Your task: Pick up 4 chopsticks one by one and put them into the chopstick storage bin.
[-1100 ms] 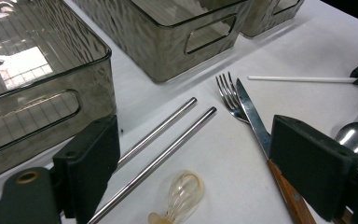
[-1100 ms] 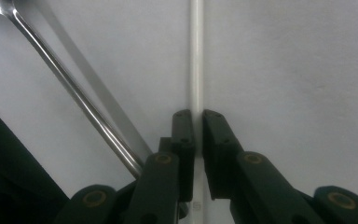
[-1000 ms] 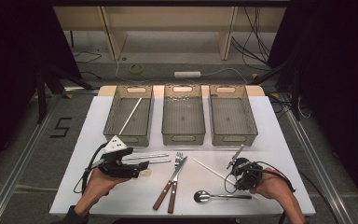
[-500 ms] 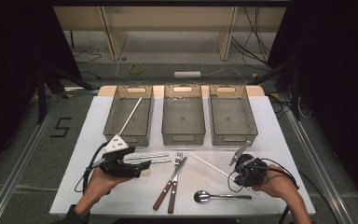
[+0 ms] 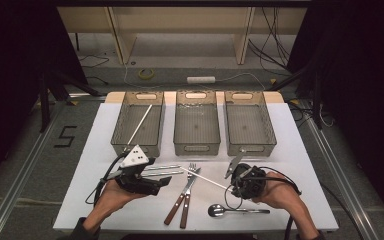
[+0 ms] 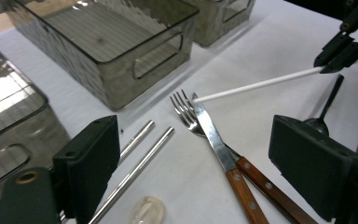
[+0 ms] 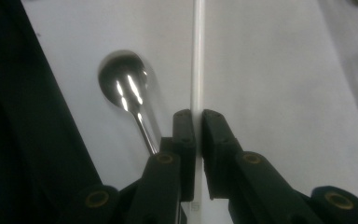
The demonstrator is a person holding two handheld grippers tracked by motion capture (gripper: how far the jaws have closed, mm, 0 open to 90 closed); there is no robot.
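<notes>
1. 3 clear grey bins stand in a row at the far side of the white table (image 5: 300,165): the left bin (image 5: 121,131), the middle bin (image 5: 196,122) and the right bin (image 5: 247,125).
2. 2 white sticks: 1 leans inside the left bin (image 5: 141,123); the other is the white stick (image 7: 197,60) in the right gripper.
3. 2 metal straws (image 6: 142,151) lie side by side near the left gripper.
4. 1 fork (image 6: 185,112), 1 knife (image 6: 216,147) and 1 spoon (image 7: 123,88) lie on the table; fork and knife have brown wooden handles and lie crossed.
5. The white stick is thin, straight, round and plain white. In the left gripper view its free end lies just by the knife tip and fork tines, the held end raised.
6. The right gripper (image 7: 198,116) has its jaws pinched nearly together on the stick, near 1 end.
7. The left gripper (image 6: 200,154) has its jaws wide apart and holds nothing, above the straws.
</notes>
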